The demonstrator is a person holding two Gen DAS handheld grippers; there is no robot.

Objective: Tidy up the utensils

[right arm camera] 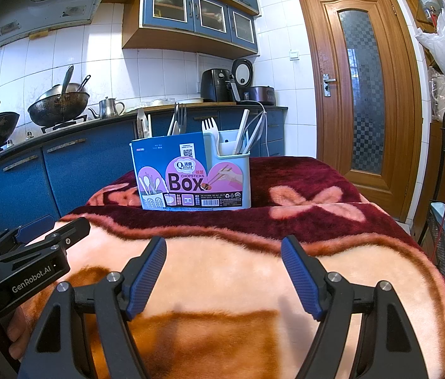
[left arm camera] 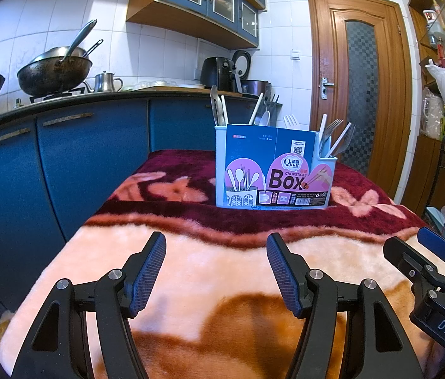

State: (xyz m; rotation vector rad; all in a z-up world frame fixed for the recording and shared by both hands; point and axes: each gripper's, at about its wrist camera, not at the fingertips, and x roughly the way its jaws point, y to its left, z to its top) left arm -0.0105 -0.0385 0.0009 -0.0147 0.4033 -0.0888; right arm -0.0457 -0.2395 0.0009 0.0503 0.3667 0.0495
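Bright, even light w/ a cool bluish cast in both views; white wall tiles (left arm camera: 146,60) near blown out, and the door (right arm camera: 361,94) glass glows from behind. Soft shadows only: dark patches on the blanket (left arm camera: 222,268) just under the left gripper (left arm camera: 216,271) and right gripper (right arm camera: 224,274), and some sheen on the wok (left arm camera: 55,69). Strong fisheye bend at the edges, so counter (right arm camera: 64,132) and door frame curve, corners go black w/ vignette; centre is sharp, box (left arm camera: 274,167) print readable, no motion blur, though near gripper parts look a bit soft.
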